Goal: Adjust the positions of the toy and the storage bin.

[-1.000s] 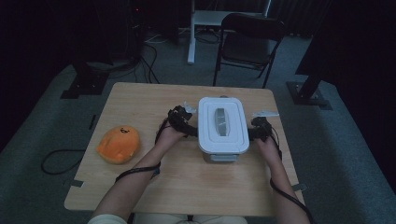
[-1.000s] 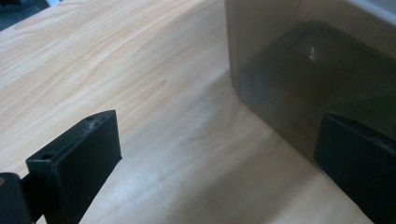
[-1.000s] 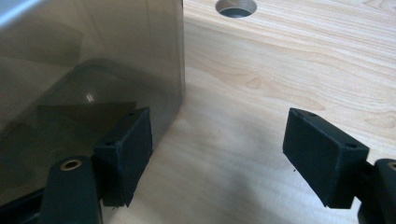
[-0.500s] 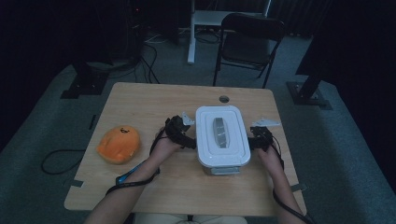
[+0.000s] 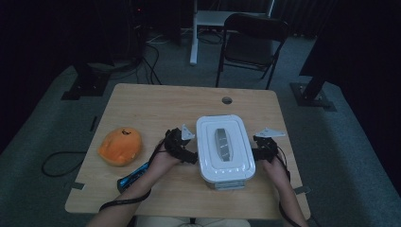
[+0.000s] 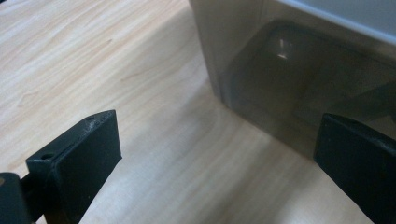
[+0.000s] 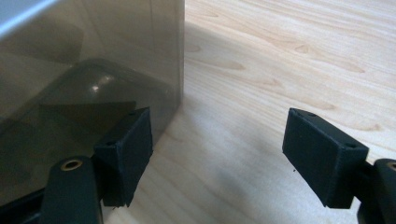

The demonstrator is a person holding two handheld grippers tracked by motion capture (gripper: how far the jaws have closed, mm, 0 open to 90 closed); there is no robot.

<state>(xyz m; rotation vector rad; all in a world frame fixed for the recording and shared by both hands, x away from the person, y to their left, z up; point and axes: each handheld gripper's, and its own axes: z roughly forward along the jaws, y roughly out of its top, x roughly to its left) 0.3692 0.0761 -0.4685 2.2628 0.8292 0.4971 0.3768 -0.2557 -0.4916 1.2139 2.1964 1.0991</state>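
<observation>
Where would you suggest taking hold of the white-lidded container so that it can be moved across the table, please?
Probably by its two long side walls, one gripper from each side. The container is wide, with smooth translucent walls, likely too broad for one gripper's open fingers. The left gripper and right gripper already flank it, so pressing inward together looks steadier than using the grey lid handle.

A lidded box (image 5: 225, 151) sits on the table (image 5: 156, 106), right of middle and toward the near edge. The left gripper (image 5: 182, 146) is against its left side and the right gripper (image 5: 261, 147) against its right. A soft toy (image 5: 120, 146) lies well to the left, with a small packet (image 5: 134, 176) just before it. Behind the table stands a chair (image 5: 252, 40).
</observation>
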